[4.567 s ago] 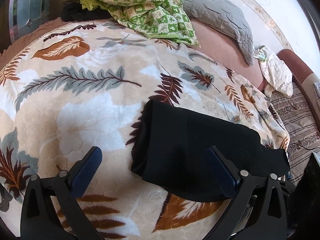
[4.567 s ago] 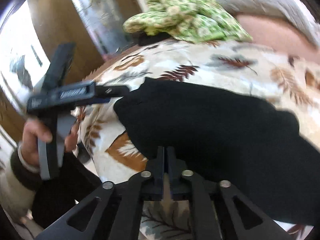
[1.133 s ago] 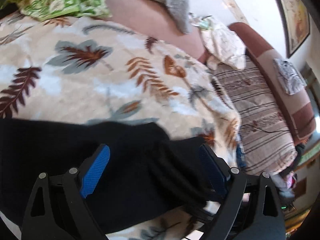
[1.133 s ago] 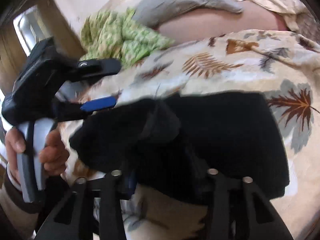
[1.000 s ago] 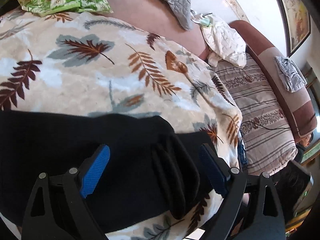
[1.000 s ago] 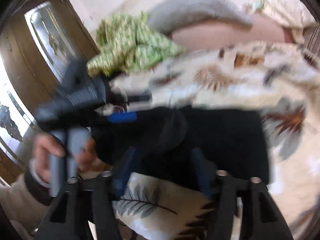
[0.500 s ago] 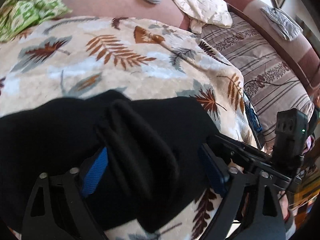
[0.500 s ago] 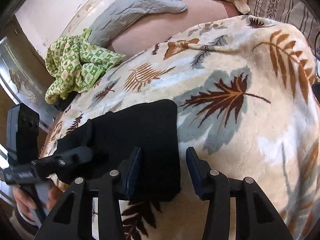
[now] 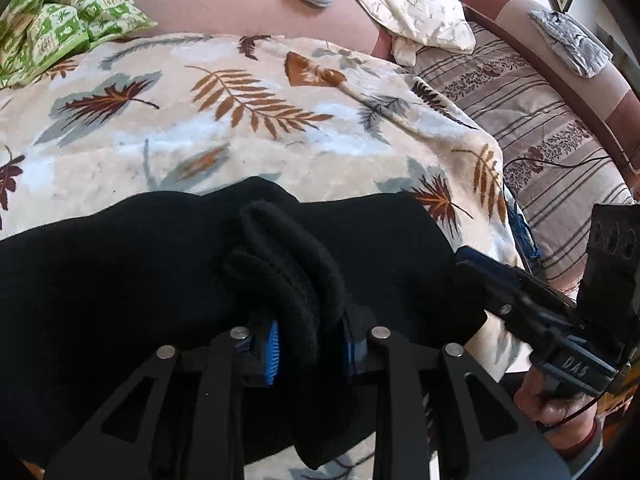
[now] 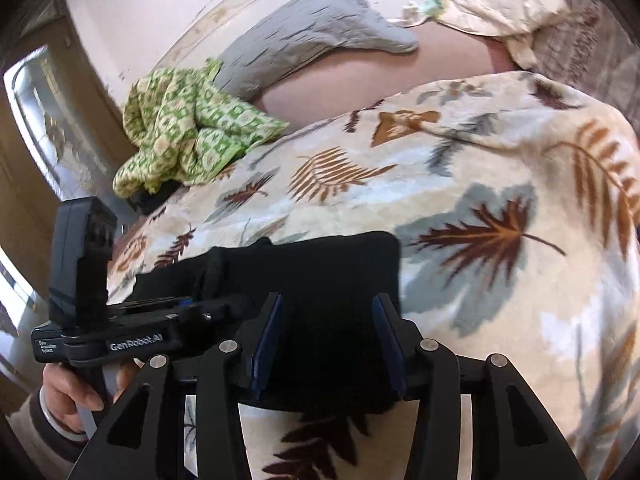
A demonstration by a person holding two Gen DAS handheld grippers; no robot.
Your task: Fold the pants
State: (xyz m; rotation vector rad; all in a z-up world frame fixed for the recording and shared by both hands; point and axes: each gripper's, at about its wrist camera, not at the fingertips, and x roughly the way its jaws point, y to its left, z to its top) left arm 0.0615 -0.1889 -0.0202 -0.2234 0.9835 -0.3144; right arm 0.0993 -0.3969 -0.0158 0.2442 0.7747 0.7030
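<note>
The black pants [image 9: 120,264] lie folded on the leaf-patterned blanket [image 9: 240,120] near its front edge. My left gripper [image 9: 308,344] is shut on a bunched thick fold of the pants [image 9: 296,264], its blue pads [image 9: 273,348] pressing the cloth from both sides. My right gripper [image 10: 326,344] is open, its fingers [image 10: 267,336] straddling the near right end of the pants [image 10: 320,272] without pinching it. The left gripper also shows in the right wrist view [image 10: 192,312], held by a hand at the pants' left end. The right gripper shows in the left wrist view [image 9: 476,264].
A green checked cloth [image 10: 184,132] and a grey quilted pillow [image 10: 312,40] lie at the back of the bed. A cream cloth [image 9: 416,24] sits by a striped sofa [image 9: 552,128] to the right. A wooden door [image 10: 24,152] stands on the left.
My left gripper has closed from open onto the bunched fold of the pants. My right gripper stays open over the pants' right end and has shifted slightly closer.
</note>
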